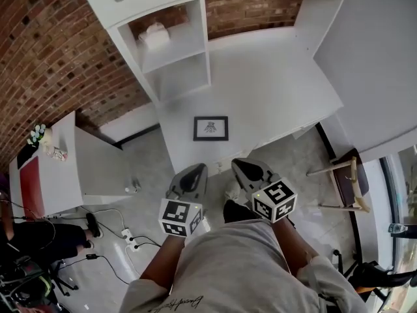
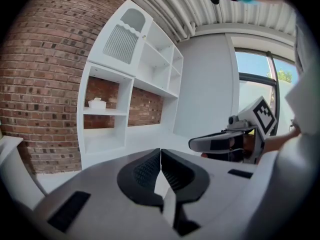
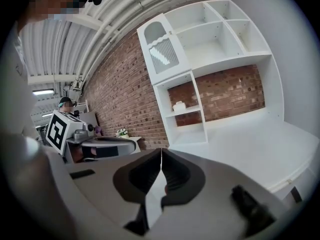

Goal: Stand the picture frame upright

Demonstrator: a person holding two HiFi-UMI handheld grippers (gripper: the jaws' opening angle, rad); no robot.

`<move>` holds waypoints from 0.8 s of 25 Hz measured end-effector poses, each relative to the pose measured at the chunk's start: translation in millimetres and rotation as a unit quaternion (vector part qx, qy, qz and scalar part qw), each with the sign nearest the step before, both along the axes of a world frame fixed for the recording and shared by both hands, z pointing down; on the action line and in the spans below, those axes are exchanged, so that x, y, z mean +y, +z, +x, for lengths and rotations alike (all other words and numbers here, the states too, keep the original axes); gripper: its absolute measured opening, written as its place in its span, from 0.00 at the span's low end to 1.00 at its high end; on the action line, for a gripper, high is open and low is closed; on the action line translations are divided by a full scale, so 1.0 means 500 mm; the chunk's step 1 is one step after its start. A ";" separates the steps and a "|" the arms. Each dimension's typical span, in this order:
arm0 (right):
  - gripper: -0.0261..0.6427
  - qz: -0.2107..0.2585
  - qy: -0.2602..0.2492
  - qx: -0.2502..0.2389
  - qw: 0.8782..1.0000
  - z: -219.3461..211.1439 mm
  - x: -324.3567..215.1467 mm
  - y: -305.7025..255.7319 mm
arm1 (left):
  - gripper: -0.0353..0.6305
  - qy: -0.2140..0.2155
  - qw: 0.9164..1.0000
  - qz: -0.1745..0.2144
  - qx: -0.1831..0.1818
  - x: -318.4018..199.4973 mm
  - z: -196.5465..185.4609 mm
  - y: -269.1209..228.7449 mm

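A black picture frame lies flat on the white desk, near its front edge. Both grippers hover short of that edge, above the floor and nearer to me than the frame. My left gripper is shut with nothing in it, its dark pads meeting along a line. My right gripper is likewise shut and empty, right of the left one. The frame does not show in either gripper view. The left gripper view catches the right gripper, and the right gripper view catches the left gripper.
A white shelf unit stands at the desk's back left against a brick wall, with a small white object in one cubby. A low white side table is at left, a chair at right, cables and a power strip on the floor.
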State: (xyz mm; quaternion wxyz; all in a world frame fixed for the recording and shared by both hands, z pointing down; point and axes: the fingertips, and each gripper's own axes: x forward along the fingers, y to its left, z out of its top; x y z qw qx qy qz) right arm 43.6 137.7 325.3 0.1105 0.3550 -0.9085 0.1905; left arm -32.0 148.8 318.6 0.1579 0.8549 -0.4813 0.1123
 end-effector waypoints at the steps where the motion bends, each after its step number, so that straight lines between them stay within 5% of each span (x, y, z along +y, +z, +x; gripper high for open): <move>1: 0.08 0.000 -0.004 0.003 1.000 0.001 -0.023 0.000 | 0.08 -0.004 1.000 -0.001 0.002 -0.024 0.000 0.000; 20: 0.08 -0.021 -0.052 -0.002 0.998 0.037 -0.269 0.039 | 0.08 -0.067 0.997 -0.006 0.022 -0.249 0.020 0.014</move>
